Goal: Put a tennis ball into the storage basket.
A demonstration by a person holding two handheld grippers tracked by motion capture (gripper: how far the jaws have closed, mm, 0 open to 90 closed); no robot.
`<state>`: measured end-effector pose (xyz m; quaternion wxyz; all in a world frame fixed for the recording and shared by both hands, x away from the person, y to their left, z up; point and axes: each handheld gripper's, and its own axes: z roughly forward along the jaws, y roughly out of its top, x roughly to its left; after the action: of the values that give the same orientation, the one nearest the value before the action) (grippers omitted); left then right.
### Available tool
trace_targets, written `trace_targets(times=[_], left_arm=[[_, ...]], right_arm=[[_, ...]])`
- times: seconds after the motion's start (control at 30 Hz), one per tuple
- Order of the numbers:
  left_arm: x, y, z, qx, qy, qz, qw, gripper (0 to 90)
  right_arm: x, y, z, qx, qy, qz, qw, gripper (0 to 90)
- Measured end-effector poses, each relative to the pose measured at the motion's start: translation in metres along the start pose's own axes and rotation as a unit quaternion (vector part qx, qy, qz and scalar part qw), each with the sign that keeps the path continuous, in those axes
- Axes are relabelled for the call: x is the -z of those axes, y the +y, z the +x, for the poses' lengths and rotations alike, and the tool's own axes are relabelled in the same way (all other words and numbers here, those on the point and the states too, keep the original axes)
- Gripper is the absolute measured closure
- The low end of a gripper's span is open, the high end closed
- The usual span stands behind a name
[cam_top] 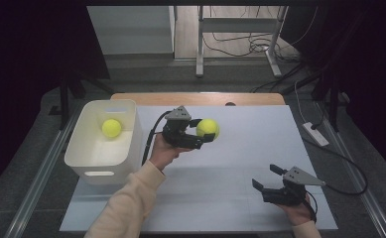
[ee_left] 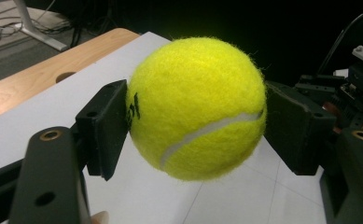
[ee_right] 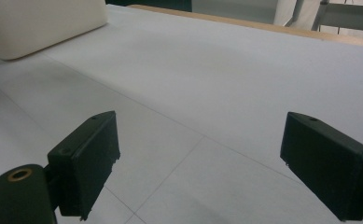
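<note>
A yellow tennis ball (cam_top: 208, 128) (ee_left: 198, 109) hangs above the white table mat, pinched between the two black jaws of my left gripper (cam_top: 204, 131) (ee_left: 195, 116), which is shut on it. A second yellow tennis ball (cam_top: 111, 128) lies inside the white bin (cam_top: 89, 163) at the left. Near the table's front right, my right gripper (cam_top: 266, 176) (ee_right: 202, 163) stands open with nothing between its jaws, just above the mat.
The white mat (cam_top: 250, 144) covers a wooden tabletop whose far edge (cam_top: 200, 97) shows behind it. The bin's corner (ee_right: 39, 23) appears in the right gripper view. Cables and a desk frame (cam_top: 240, 39) stand on the floor beyond the table.
</note>
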<state>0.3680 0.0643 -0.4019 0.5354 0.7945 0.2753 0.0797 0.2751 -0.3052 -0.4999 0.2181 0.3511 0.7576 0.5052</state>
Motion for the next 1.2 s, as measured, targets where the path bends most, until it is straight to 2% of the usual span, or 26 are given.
trace_targets(times=[0.6,1.2], left_arm=[[0.028,0.004,0.003,0.000,0.023,-0.028,0.9994,27.6],[0.047,0.004,0.009,0.003,0.040,-0.044,0.9982,27.6]], right_arm=[[0.000,0.000,0.000,0.000,-0.001,-0.001,1.0000,11.7],[0.000,0.000,0.000,0.001,-0.002,0.000,1.0000,11.7]])
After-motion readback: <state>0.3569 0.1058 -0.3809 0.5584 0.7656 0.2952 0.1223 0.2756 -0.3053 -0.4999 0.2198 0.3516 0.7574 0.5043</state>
